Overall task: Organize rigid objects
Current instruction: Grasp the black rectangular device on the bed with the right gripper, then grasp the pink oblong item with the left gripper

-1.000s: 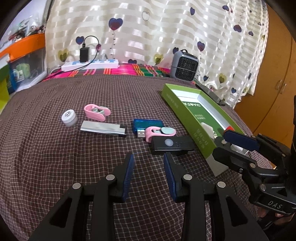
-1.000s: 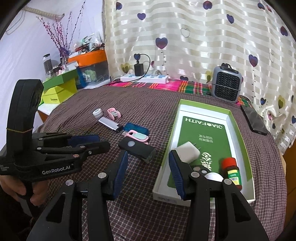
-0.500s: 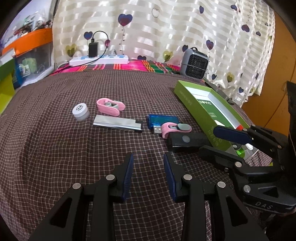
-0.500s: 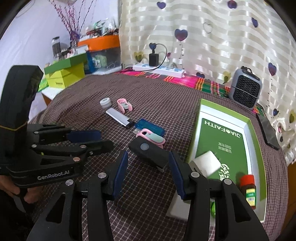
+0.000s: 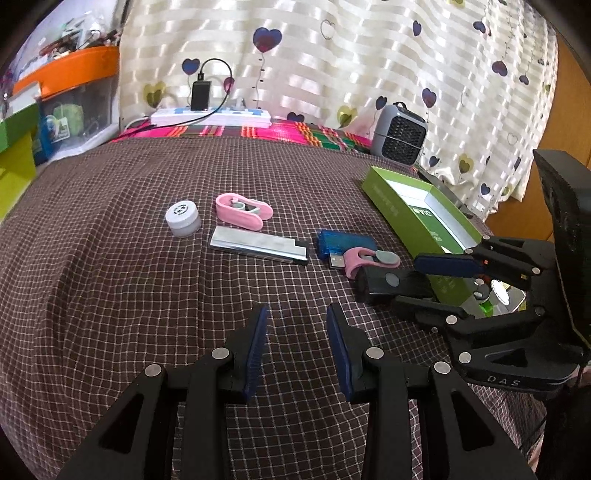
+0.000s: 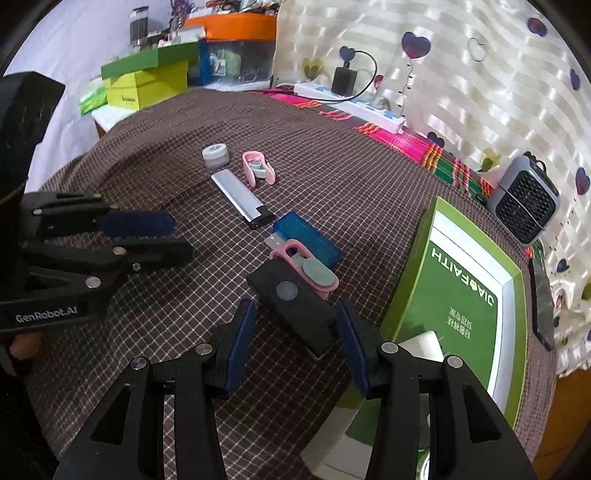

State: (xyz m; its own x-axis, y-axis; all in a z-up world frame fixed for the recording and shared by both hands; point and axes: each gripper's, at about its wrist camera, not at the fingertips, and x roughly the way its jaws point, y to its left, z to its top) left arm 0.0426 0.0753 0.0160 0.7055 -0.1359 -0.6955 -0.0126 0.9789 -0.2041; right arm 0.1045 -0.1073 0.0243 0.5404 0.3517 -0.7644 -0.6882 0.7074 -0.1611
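A black box with a grey button (image 6: 291, 306) lies on the checked cloth, its near end between the fingers of my right gripper (image 6: 294, 309), which is open with a gap on both sides. A pink clip with a grey pad (image 6: 306, 267) leans on the black box, beside a blue USB stick (image 6: 314, 240). Farther left lie a silver bar (image 5: 258, 245), a second pink clip (image 5: 243, 212) and a small white jar (image 5: 183, 218). My left gripper (image 5: 297, 310) hangs open over bare cloth. The left wrist view shows the right gripper (image 5: 406, 284) straddling the black box (image 5: 384, 284).
A green tray box (image 6: 406, 288) stands right of the black box, with a white block (image 6: 424, 343) inside. A grey fan heater (image 6: 524, 206), a dark phone (image 6: 541, 299) and a power strip (image 5: 210, 116) line the back. A yellow-green box (image 6: 147, 83) and an orange-lidded bin (image 6: 236, 27) stand at the far left.
My right gripper has swung left from over the tray's near end, rolling as it went, and now straddles the black box. The left gripper has barely shifted.
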